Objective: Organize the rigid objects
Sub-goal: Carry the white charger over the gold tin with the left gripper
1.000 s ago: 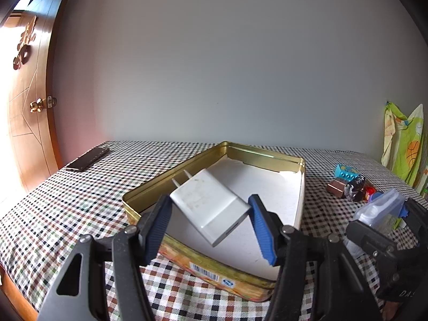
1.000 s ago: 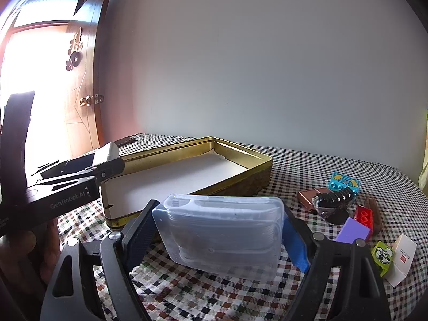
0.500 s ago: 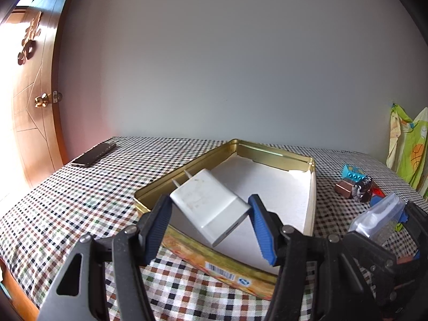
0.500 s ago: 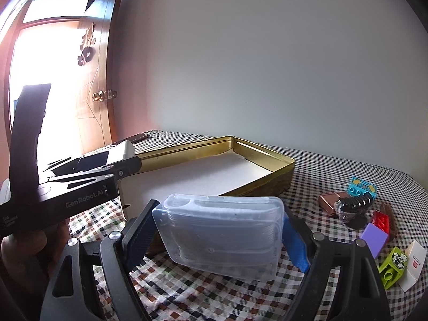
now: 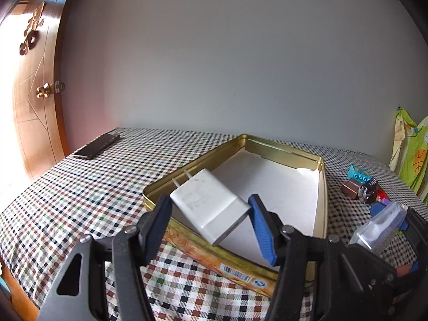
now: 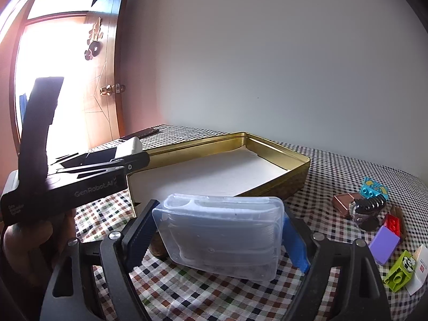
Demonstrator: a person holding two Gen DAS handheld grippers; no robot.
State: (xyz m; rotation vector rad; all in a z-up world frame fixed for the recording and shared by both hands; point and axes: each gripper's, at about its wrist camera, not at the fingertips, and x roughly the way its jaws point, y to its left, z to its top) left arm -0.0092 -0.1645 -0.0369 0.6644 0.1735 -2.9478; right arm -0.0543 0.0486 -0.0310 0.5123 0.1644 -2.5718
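Observation:
My left gripper (image 5: 210, 220) is shut on a white plug charger (image 5: 208, 204), held in the air just over the near rim of an open gold tin (image 5: 322, 187) lined with white paper. My right gripper (image 6: 218, 231) is shut on a clear plastic box (image 6: 222, 230), held above the checked cloth in front of the tin's (image 6: 299, 157) near right corner. The left gripper with the charger (image 6: 128, 145) shows at the left of the right wrist view. The clear box (image 5: 379, 226) shows at the right of the left wrist view.
A pile of small items lies right of the tin: a cyan brick (image 6: 373, 190), a copper block (image 6: 343, 200), a red brick (image 6: 393, 223), a purple block (image 6: 383, 243), a green brick (image 6: 400, 270). A dark phone (image 5: 96, 145) lies far left. A wooden door (image 5: 32, 93) stands left.
Both grippers have tilted up and moved left along the table with their loads still held. The tin has shifted right and down in both views.

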